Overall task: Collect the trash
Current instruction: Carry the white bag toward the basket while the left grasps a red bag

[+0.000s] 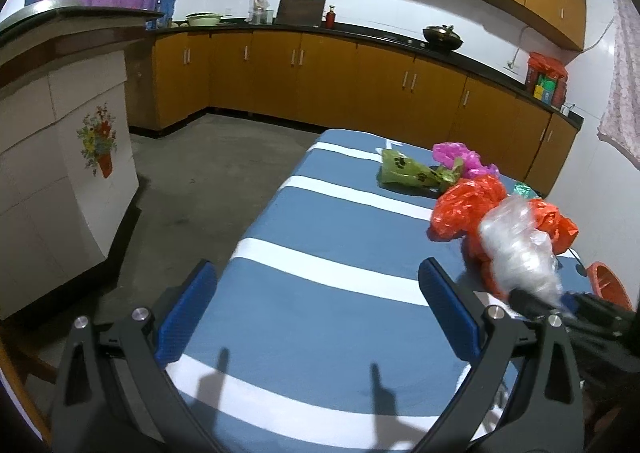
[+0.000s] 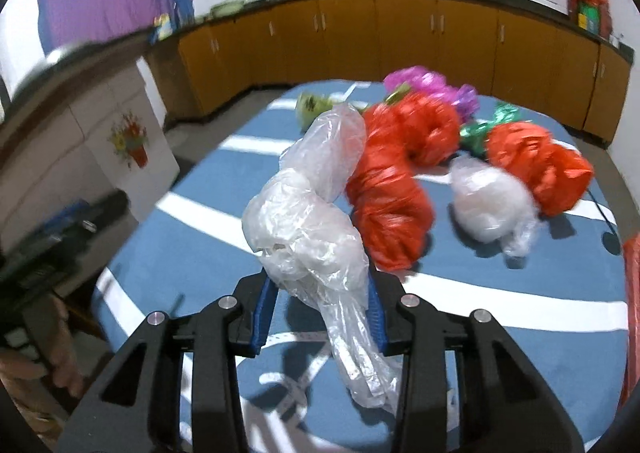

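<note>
My right tongs [image 2: 318, 305] are pinching a clear plastic bag [image 2: 308, 205], held up above the striped counter [image 2: 192, 253]. My left tongs [image 1: 316, 313] are spread wide with nothing between them, low over the near end of the counter. Beyond lie two orange bags [image 2: 392, 173], another clear bag [image 2: 488, 209], a pink bag [image 1: 464, 159] and a green paw-print bag [image 1: 404, 173].
</note>
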{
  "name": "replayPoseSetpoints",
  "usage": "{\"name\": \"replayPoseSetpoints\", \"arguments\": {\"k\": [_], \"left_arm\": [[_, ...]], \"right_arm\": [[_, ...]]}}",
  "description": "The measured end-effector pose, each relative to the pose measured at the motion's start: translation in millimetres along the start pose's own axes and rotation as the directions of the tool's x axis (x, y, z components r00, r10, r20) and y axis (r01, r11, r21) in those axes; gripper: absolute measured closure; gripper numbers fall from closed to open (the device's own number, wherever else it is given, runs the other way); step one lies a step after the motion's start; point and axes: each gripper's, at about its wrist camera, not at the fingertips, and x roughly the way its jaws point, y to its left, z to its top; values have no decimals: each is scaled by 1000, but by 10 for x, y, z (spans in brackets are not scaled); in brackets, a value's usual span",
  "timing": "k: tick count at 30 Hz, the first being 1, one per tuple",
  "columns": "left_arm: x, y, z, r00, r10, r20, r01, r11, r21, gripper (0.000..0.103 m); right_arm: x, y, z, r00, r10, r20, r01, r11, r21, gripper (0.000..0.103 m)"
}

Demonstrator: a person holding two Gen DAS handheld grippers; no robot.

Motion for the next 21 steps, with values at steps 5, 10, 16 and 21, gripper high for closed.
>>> {"name": "replayPoseSetpoints", "arguments": {"k": [5,10,16,21], "left_arm": [[96,-241,25,999,-41,-13,41,999,24,4],[273,-735,75,992,-122,-44,126,989,77,4],[576,-1440,133,980,-181,-87,194,967,165,4],[880,-1767,108,981,-135,-137,162,965,205,4]], "right_arm": [[-423,-344,-26,994,-52,93,43,995,93,63],[-657,-752,-96,974,-196,116,178,972,153,63],[-829,-1288,-224,942,-321,98,287,921,262,63],[-903,-1512,-300,926,-367,90,328,899,289,63]]}}
